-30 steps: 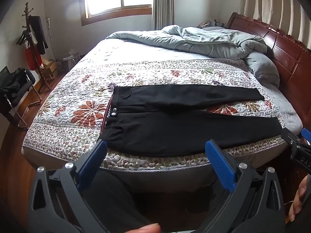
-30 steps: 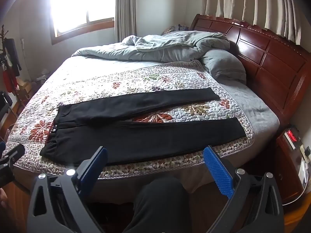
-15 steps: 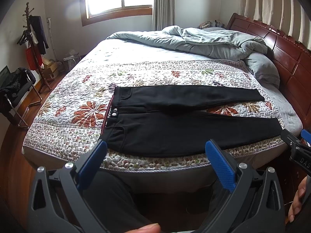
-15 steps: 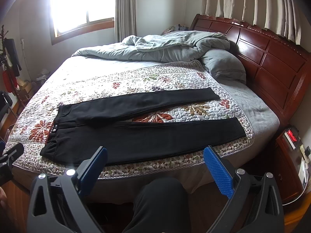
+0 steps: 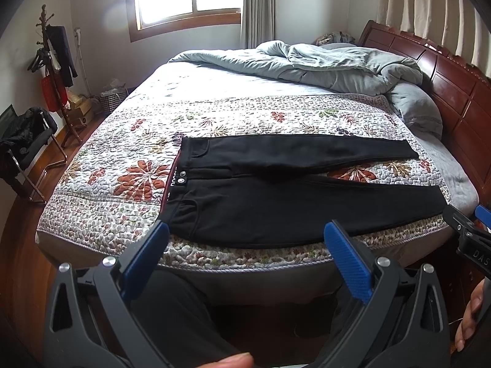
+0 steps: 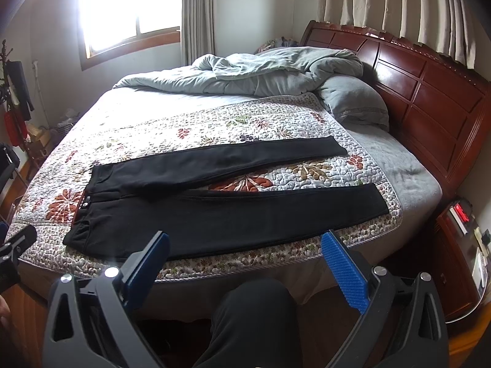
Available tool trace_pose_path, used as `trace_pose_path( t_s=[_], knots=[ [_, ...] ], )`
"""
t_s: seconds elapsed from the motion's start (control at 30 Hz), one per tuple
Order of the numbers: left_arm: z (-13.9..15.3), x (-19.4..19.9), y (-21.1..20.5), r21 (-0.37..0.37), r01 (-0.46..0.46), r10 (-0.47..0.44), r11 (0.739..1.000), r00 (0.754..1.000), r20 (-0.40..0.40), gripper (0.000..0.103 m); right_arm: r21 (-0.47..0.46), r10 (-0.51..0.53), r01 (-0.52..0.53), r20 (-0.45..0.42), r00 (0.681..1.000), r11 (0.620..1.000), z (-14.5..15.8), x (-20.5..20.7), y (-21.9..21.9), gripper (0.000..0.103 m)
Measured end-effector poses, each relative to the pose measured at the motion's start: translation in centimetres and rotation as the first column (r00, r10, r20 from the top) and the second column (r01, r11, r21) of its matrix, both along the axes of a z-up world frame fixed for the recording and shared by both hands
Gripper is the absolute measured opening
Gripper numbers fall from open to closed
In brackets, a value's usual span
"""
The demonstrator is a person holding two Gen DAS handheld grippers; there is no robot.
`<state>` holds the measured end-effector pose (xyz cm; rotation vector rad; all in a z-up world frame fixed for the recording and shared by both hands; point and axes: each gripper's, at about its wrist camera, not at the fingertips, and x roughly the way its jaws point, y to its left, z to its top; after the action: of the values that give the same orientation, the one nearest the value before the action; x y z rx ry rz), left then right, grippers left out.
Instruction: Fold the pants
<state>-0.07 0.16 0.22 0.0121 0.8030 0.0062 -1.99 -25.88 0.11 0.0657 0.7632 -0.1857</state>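
Pants (image 5: 276, 202) spread flat and unfolded on bed (image 5: 101, 214), legs apart; left gripper (image 5: 245, 245) and right gripper (image 6: 245, 251) both spread, empty, short of bed edge; all folding left.

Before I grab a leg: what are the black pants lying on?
The black pants lie flat on a floral quilt, legs spread with quilt showing between them. Whatever is beneath the pants themselves is covered.

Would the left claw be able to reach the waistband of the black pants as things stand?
Probably yes: the left claw is open, and the waistband lies flat near the bed's front edge with nothing between.
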Motion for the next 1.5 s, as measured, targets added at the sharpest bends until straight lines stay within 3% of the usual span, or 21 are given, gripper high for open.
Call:
trace_pose_path(
  t_s=[1.03,1.3,1.5],
  knots=[
    [-0.2,0.0,-0.3,0.004,0.001,-0.001,1.0,1.0,-0.008,0.1,0.008,-0.006,0.006,-0.017,1.0,1.0,-0.6,0.2,-0.3,0.099],
    [-1.2,1.4,0.1,-0.039,0.042,-0.044,0.998,0.998,-0.043,0.1,0.006,0.006,-0.006,-0.035,0.999,1.0,-1.2,1.2,-0.3,0.099],
    [-1.2,2.4,0.8,-0.001,0.006,-0.006,1.0,1.0,-0.024,0.1,0.011,0.001,-0.001,-0.034,0.999,1.0,-1.4,2.3,-0.3,0.099]
  ],
)
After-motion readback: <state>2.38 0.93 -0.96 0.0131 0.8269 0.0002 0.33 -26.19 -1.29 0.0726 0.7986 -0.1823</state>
